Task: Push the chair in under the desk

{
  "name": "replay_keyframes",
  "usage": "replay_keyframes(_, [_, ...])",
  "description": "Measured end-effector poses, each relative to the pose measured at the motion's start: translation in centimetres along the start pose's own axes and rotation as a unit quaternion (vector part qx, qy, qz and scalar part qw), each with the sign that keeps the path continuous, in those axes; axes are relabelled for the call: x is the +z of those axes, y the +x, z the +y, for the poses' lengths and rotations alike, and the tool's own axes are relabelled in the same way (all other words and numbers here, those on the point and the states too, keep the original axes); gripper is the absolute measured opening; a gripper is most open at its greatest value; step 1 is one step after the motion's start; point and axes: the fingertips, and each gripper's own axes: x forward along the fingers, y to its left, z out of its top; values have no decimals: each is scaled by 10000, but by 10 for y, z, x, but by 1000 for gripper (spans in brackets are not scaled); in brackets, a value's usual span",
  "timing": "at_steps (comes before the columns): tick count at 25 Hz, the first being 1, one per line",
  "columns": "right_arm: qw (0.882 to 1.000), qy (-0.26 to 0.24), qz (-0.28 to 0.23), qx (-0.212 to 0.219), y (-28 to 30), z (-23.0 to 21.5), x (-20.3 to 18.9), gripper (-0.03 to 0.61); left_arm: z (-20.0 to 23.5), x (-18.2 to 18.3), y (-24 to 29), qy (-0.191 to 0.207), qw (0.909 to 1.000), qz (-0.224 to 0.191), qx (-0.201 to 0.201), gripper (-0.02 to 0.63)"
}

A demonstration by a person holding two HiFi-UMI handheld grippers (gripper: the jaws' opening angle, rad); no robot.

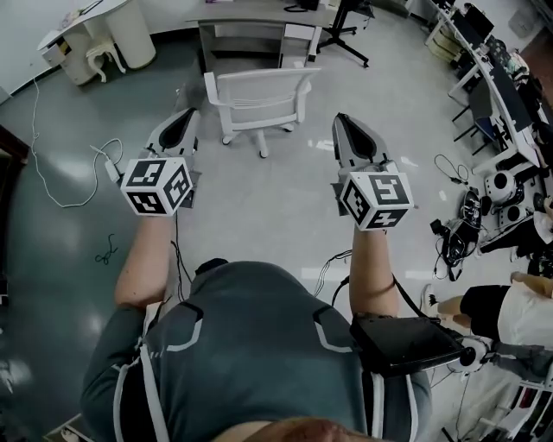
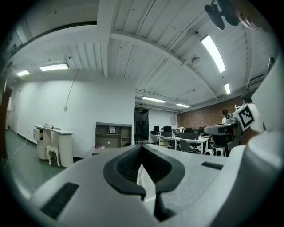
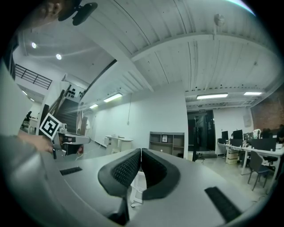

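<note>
Chair [image 1: 259, 99]: white, on open floor just short of the desk [image 1: 251, 24], backrest toward the person
Left gripper [image 1: 187, 121]: jaws pressed together, empty, apart from chair
Right gripper [image 1: 343, 125]: likewise closed, empty
Reason: closed tips likely serve as blunt pushers

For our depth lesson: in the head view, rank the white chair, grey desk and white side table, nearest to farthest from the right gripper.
1. The white chair, just ahead-left of the right gripper.
2. The grey desk, beyond the chair.
3. The white side table, far upper left.
</note>
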Motion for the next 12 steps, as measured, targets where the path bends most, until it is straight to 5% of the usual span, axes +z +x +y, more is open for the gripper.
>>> replay_keyframes(12, [9999, 24, 72, 150, 47, -21, -16, 29, 16, -11, 52, 44, 9998, 156, -115, 9])
